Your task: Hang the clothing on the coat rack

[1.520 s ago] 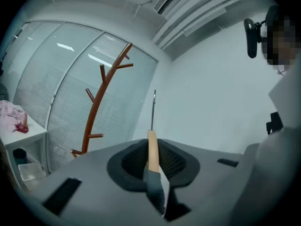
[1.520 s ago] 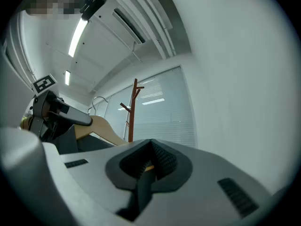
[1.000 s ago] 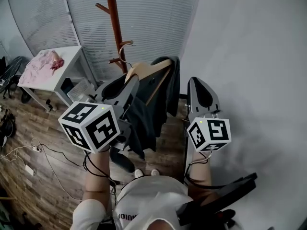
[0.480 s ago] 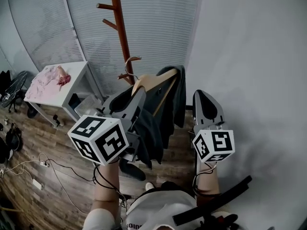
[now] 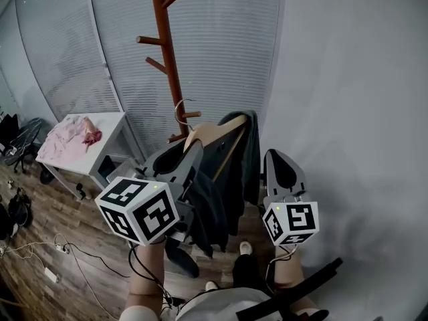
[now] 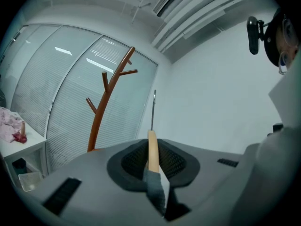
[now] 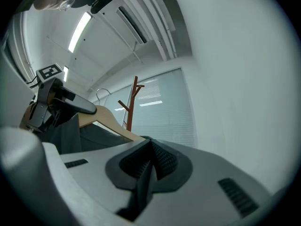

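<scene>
The brown wooden coat rack stands before the blinds, with pegs branching off its pole. My left gripper is shut on a wooden hanger that carries a dark grey garment. The hanger's wire hook hangs close beside the pole near a low peg. In the left gripper view the hanger is pinched between the jaws of the left gripper, and the rack rises beyond. My right gripper is shut with nothing in it, to the right of the garment. The right gripper view shows its closed jaws, the hanger and the rack.
A white table with a pink cloth stands at the left, with a clear box under it. Cables lie on the wooden floor. A plain white wall runs close on the right.
The head view has tilted up, so more of the rack's upper pegs show. Both grippers and the hanger keep nearly the same place beside the pole.
</scene>
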Action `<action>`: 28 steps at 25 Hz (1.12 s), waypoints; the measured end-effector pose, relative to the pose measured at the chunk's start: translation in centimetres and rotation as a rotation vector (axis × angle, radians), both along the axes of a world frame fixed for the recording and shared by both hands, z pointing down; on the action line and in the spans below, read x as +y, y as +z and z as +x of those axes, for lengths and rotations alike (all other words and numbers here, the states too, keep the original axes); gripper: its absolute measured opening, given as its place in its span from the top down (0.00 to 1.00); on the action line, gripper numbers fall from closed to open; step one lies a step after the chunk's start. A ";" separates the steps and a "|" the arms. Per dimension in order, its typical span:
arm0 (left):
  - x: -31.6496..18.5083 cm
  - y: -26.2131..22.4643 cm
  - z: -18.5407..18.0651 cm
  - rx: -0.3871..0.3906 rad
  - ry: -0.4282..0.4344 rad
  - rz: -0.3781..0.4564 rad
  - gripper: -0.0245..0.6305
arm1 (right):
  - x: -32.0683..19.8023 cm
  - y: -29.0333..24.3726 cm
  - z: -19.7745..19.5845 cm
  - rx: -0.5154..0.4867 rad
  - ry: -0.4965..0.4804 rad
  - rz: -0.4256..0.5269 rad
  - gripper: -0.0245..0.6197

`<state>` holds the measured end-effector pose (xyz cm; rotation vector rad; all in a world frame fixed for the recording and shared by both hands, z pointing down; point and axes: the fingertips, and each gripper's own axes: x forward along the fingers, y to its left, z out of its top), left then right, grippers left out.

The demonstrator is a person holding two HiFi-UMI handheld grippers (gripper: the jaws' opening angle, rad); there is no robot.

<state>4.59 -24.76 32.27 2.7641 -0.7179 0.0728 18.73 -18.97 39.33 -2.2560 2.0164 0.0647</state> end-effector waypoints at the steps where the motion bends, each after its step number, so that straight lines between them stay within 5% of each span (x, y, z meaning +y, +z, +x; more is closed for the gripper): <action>1: 0.1 -0.2 -0.2 -0.003 -0.001 0.006 0.86 | 0.1 -0.2 -0.1 0.001 -0.002 0.009 0.93; 8: 2.6 -2.3 -1.5 0.045 0.032 0.004 0.86 | 1.1 -2.0 0.6 0.033 -0.008 0.086 0.93; 20: 6.2 -6.7 -1.3 0.036 -0.066 0.174 0.86 | -0.2 -4.2 2.5 0.048 -0.163 0.214 0.93; 28: 5.9 -15.3 -6.1 0.058 -0.175 0.253 0.86 | -2.8 -12.1 -2.0 0.102 -0.301 0.279 0.93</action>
